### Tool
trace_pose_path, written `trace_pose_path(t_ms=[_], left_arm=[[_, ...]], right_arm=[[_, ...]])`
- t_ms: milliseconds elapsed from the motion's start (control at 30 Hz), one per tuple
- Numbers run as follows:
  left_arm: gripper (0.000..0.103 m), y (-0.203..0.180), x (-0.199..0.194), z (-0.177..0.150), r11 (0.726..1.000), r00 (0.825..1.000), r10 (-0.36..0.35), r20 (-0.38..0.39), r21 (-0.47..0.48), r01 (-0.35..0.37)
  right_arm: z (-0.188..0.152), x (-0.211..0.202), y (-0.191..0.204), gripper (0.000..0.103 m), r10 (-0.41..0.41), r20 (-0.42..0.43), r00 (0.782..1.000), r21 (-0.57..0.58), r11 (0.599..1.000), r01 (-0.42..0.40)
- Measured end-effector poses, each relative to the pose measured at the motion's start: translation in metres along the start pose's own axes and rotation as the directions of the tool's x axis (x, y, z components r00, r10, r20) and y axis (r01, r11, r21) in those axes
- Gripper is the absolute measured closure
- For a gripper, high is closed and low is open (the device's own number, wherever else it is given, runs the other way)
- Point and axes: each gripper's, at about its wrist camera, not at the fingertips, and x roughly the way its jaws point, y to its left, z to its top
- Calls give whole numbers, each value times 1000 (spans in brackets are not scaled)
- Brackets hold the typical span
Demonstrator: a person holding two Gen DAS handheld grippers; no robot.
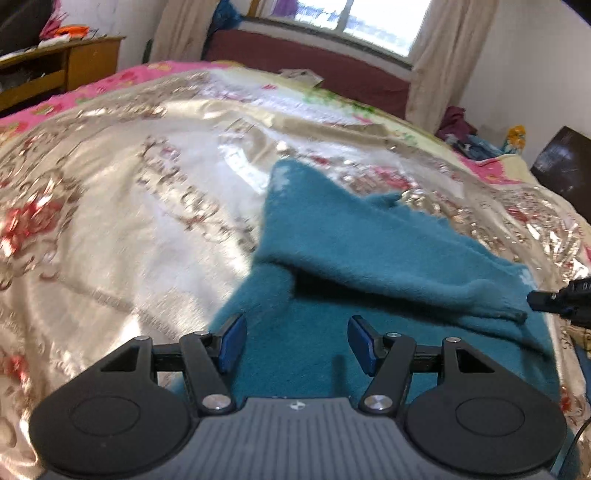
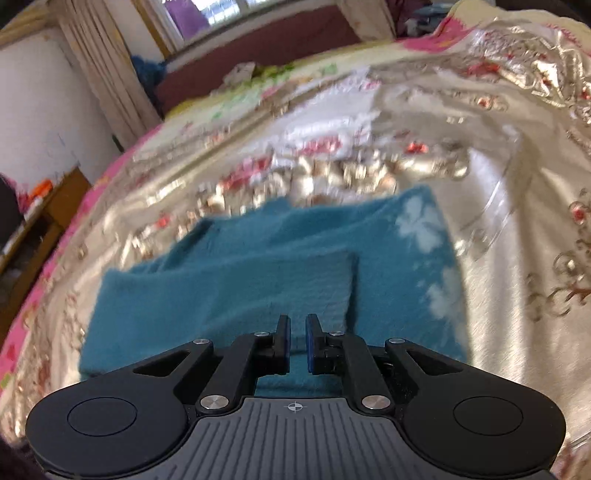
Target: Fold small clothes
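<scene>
Bedroom walls, a window (image 1: 380, 22) with cream curtains (image 1: 443, 62) and a dark red ledge below it close off the far side in both views, and much of this is smeared by motion blur, so the floral print of the shiny gold bedspread (image 1: 110, 206) reads only as red and brown smudges. At the far left of the left wrist view a wooden desk (image 1: 74, 70) is cut off by the frame edge, with orange and pink items on top too blurred to name; a pink flowered quilt (image 1: 122, 79) borders the bedspread beyond it. Moving right, the left gripper (image 1: 293, 345) hovers over the near part of a teal fleece garment (image 1: 351, 240), its blue pads (image 1: 232, 343) spread wide apart with nothing between them. The garment lies on the bedspread, a folded flap overlapping its lower layer, and its long axis runs from the near edge diagonally away toward a far corner; its nearest hem is hidden under the gripper body. At the right edge a black part (image 1: 554, 301) pokes in, too cropped to identify. In the right wrist view the right gripper (image 2: 297, 343) sits low over the same cloth (image 2: 229, 288), pads nearly together with a slim gap; whether cloth is pinched there cannot be told. Pale flower marks (image 2: 421, 225) dot the garment's right side.
</scene>
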Motion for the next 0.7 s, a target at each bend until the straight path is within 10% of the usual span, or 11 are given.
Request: trace_pose_path(t_ms=[700], left_arm=[[38,-5,2,30,1000,997,-13,76,-13,14]], right_arm=[[5,17,13,91,-2,7,1000,-29,1000,2]])
